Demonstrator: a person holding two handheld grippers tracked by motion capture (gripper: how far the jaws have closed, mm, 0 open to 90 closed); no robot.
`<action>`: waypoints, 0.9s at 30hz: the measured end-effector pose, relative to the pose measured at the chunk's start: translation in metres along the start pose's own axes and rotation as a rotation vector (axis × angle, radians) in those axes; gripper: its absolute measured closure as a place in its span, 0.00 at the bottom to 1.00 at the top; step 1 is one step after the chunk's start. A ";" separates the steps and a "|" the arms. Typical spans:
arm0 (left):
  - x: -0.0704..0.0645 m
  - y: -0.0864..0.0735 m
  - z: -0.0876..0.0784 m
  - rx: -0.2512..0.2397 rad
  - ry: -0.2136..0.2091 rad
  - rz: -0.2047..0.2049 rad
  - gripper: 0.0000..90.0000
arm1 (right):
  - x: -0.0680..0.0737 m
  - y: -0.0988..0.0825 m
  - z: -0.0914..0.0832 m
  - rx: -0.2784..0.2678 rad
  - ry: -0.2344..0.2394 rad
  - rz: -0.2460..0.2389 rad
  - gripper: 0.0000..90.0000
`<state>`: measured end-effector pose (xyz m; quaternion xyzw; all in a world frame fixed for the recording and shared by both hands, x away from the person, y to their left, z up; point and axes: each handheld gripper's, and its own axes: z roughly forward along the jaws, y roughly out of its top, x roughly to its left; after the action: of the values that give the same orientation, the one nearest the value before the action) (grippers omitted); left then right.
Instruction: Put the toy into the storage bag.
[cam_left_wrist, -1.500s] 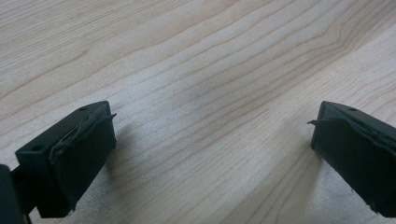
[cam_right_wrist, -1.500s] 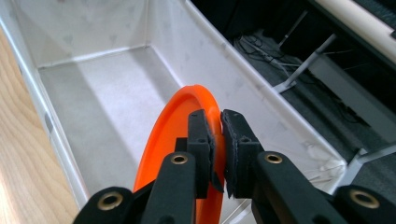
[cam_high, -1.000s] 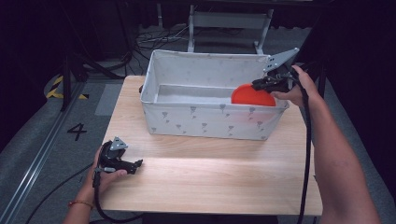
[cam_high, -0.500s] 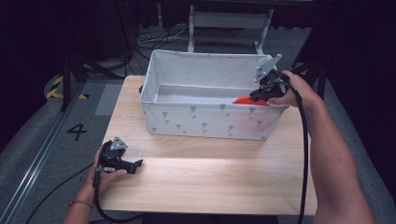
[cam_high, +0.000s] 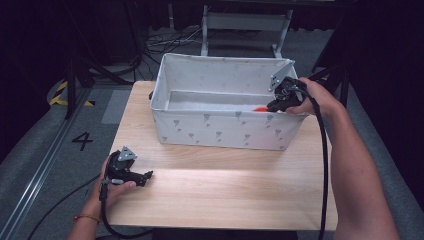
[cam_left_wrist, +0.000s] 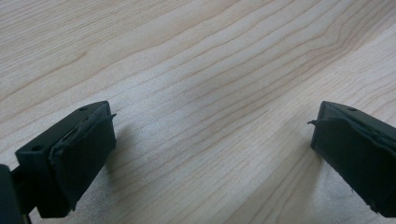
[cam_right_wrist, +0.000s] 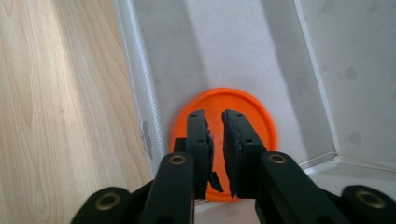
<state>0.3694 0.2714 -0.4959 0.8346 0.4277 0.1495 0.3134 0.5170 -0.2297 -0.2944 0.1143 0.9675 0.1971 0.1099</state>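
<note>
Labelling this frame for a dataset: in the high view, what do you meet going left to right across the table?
left gripper → white fabric bin → orange disc → right gripper

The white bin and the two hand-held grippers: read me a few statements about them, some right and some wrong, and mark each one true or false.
1. The orange plate is inside the white bin. True.
2. The left hand-held gripper has its jaws pressed together. False: they stand wide apart over bare wood, with nothing between them.
3. The right hand-held gripper reaches into the bin at its right end, as the high view shows it. True.
4. The bin stands on the floor. False: it stands on the wooden table.
5. The left hand-held gripper is inside the bin too. False: it rests near the table's front left corner, apart from the bin.
</note>
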 end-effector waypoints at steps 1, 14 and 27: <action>0.000 0.000 0.000 -0.001 0.002 0.002 0.00 | 0.000 -0.001 -0.001 -0.008 -0.003 -0.001 0.87; 0.000 0.000 0.000 -0.001 0.001 0.000 0.00 | 0.006 -0.013 -0.024 -0.206 -0.139 0.119 0.61; 0.000 0.000 0.000 -0.001 0.001 0.000 0.00 | 0.031 -0.032 -0.049 -0.391 -0.263 0.202 0.41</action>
<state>0.3694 0.2713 -0.4960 0.8343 0.4278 0.1503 0.3136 0.4688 -0.2672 -0.2681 0.2114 0.8722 0.3737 0.2346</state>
